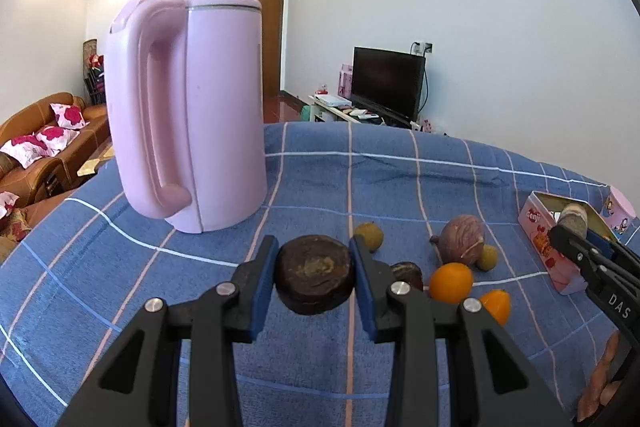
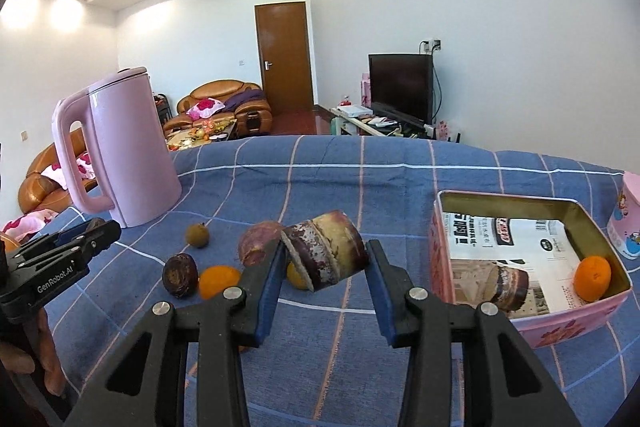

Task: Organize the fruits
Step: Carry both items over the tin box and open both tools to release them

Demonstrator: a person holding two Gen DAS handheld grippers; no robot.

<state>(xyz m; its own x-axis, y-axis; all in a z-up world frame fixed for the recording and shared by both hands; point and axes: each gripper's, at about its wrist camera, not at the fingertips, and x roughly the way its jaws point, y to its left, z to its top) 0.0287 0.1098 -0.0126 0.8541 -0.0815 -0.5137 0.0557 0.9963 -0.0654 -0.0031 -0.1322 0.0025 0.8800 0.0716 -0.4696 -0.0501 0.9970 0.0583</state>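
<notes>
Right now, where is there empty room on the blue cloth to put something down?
The blue cloth is bare behind the fruit, between the pink kettle and the pink tin. The near strip under the grippers is bare too. The middle is crowded: oranges, a small brown fruit and dark ones huddle there.
</notes>
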